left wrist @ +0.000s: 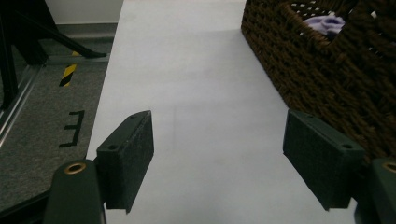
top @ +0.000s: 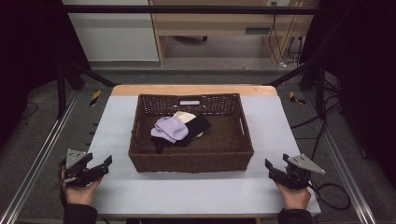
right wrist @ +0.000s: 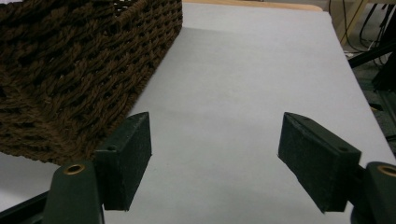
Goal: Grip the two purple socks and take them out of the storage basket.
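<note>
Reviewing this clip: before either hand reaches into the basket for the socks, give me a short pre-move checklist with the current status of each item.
1. Left tongs open, nothing between the jaws: ok.
2. Right tongs open, nothing between the jaws: ok.
3. Dark brown woven rectangular basket flat on the pale grey table cover, between the two tongs: ok.
4. Lavender sock on top of the pile, reachable from above: ok.
5. Black sock and cream sock partly covered: cannot tell how they are tangled.

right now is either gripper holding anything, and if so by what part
Nothing is held. The left gripper and right gripper both have open jaws over bare table, beside the basket.
</note>
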Available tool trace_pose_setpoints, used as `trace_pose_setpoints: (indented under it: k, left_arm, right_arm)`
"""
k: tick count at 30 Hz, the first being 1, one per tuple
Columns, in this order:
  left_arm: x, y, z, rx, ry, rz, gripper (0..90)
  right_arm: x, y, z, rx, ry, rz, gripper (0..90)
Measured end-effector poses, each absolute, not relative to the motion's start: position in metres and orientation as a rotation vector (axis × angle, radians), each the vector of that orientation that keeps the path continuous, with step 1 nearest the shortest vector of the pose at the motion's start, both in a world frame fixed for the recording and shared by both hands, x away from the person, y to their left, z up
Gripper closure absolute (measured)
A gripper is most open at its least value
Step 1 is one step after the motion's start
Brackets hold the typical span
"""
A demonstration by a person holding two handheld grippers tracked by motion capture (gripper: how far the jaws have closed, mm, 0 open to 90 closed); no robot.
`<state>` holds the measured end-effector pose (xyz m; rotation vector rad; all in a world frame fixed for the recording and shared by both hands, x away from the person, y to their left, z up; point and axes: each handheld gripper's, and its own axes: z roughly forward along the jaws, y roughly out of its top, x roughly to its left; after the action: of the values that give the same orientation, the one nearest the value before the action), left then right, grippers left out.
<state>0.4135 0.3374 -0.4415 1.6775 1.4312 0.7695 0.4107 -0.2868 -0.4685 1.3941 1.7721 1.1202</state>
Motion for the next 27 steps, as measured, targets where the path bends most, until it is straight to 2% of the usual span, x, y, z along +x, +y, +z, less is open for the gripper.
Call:
trace_pose_setpoints:
  k: [8,18,27]
  left_arm:
    - [0.41,0.332,-0.43,1.646,1.406,0.773,25.5]
    - [0.408,0.336,-0.417,1.577,1.394,0.774,25.9]
    - [0.413,0.329,-0.398,1.599,1.339,0.783,26.2]
  right_arm:
    - [0.411,-0.287,-0.466,1.416,1.791,1.121,30.4]
    - [0.411,-0.287,-0.466,1.409,1.793,1.128,30.8]
    - [0.411,-0.286,-0.467,1.398,1.798,1.124,29.4]
